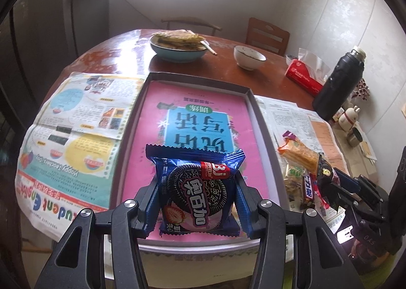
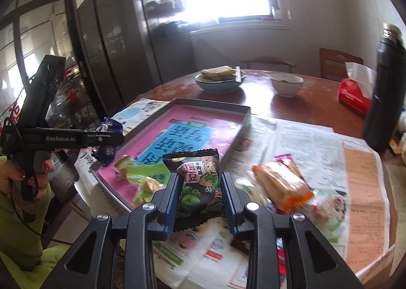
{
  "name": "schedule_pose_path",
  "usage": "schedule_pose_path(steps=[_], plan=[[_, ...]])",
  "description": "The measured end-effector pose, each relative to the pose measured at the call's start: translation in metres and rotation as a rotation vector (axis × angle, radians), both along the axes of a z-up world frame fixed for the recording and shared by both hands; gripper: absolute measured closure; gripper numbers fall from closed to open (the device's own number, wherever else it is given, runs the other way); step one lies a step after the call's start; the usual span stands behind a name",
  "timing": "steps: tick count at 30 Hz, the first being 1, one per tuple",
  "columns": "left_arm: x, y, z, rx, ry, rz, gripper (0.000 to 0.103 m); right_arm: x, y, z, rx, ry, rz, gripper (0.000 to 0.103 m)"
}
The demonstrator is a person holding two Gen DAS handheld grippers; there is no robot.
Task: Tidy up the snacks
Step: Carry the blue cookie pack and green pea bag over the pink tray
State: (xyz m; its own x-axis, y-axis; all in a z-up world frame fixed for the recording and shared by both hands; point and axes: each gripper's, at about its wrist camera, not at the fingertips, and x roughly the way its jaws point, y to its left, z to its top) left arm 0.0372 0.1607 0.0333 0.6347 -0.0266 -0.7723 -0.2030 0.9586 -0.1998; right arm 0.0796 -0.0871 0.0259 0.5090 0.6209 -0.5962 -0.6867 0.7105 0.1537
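My left gripper (image 1: 196, 187) is shut on a blue Oreo packet (image 1: 196, 185) and holds it over the near end of a shallow box (image 1: 261, 121) lined with a pink booklet. My right gripper (image 2: 200, 187) is shut on a black green-pea snack packet (image 2: 199, 182), above the newspaper just right of the box (image 2: 244, 121). A green wafer packet (image 2: 144, 175) lies at the box's near edge. An orange cracker packet (image 2: 281, 185) and other loose snacks (image 1: 302, 172) lie on the newspaper to the right. The left gripper also shows in the right wrist view (image 2: 106, 138).
A black thermos (image 1: 337, 83) stands at the right, next to a red tissue pack (image 1: 302, 76). A bowl of flatbread (image 1: 177, 45) and a white bowl (image 1: 248, 57) sit at the far side of the round table. A colourful newspaper (image 1: 73, 131) lies left of the box.
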Motion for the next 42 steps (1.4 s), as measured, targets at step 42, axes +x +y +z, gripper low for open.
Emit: schedule_pose_path(steps=[42], plan=[[0.008,-0.024,-0.049,0.020,0.114,-0.117,0.050,0.021,0.067,-0.032,-0.025,0.093,0.079,0.070]])
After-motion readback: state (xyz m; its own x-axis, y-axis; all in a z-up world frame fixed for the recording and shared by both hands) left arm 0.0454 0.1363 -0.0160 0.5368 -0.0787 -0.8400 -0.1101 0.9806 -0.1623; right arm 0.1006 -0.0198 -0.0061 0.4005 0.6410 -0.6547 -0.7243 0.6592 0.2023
